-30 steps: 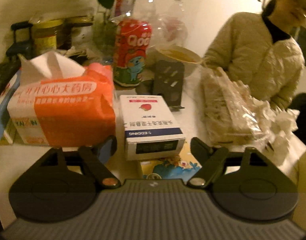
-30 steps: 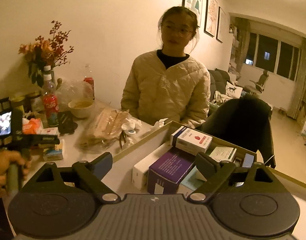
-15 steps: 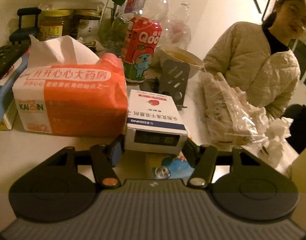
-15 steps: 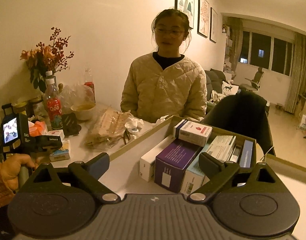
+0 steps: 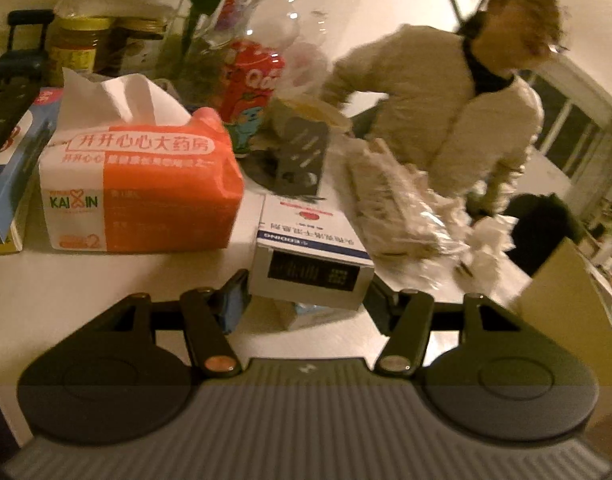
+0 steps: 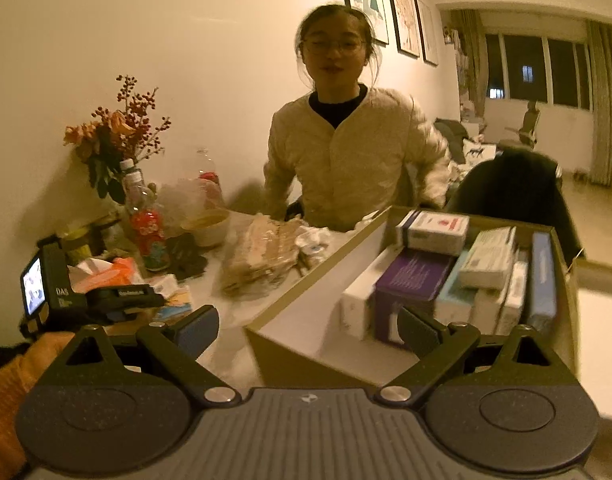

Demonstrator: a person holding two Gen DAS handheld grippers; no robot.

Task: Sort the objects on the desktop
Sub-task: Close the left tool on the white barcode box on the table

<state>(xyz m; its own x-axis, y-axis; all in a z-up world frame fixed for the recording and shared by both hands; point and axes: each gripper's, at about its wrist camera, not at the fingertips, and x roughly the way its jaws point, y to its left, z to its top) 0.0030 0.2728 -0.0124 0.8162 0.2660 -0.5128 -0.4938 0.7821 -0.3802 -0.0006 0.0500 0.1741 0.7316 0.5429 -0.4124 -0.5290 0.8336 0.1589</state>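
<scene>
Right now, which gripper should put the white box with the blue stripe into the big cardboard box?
Left. The left gripper already clamps the white blue-striped medicine box. The right gripper is open and empty by the cardboard box.

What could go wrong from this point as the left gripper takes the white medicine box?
1. The left gripper has just been closing; its jaws flank only the near end of the white medicine box, so the box may tip once lifted.
2. That box lies on a small blue carton, which could get dragged along.
3. The cardboard box is already crowded, so little room remains.
</scene>
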